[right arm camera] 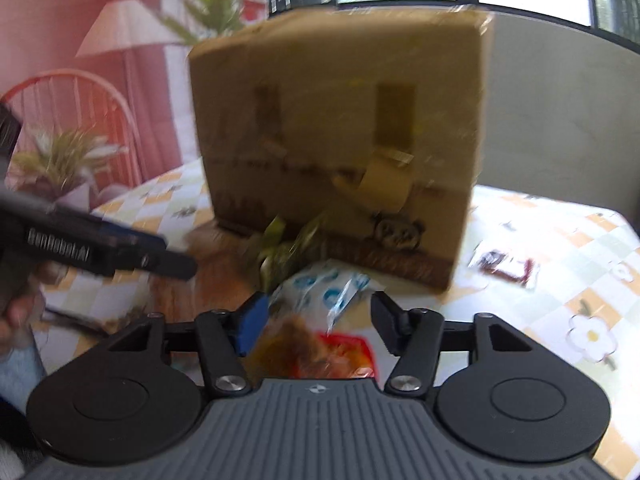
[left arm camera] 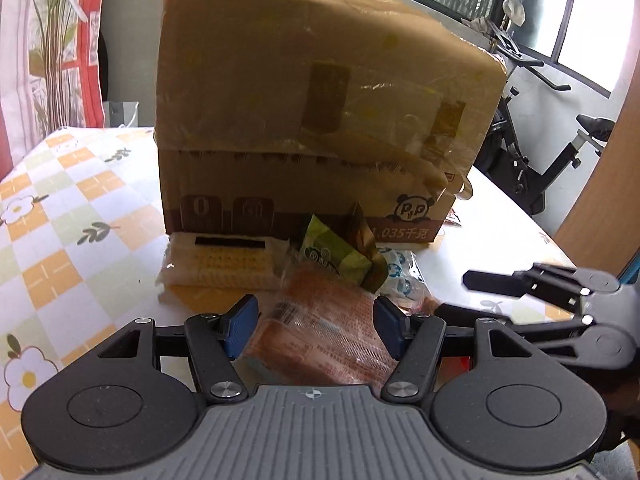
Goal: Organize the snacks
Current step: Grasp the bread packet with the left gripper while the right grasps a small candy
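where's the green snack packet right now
In the left wrist view the green snack packet sits mid-frame on the table, leaning at the foot of the cardboard box, just right of the pale cracker pack and behind the orange pack.

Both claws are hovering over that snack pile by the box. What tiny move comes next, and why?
Probably the left gripper closes a little: the orange-brown printed snack packet already lies between its open blue pads, neither visibly pressing it. The tall brown cardboard box stands just behind the pile.
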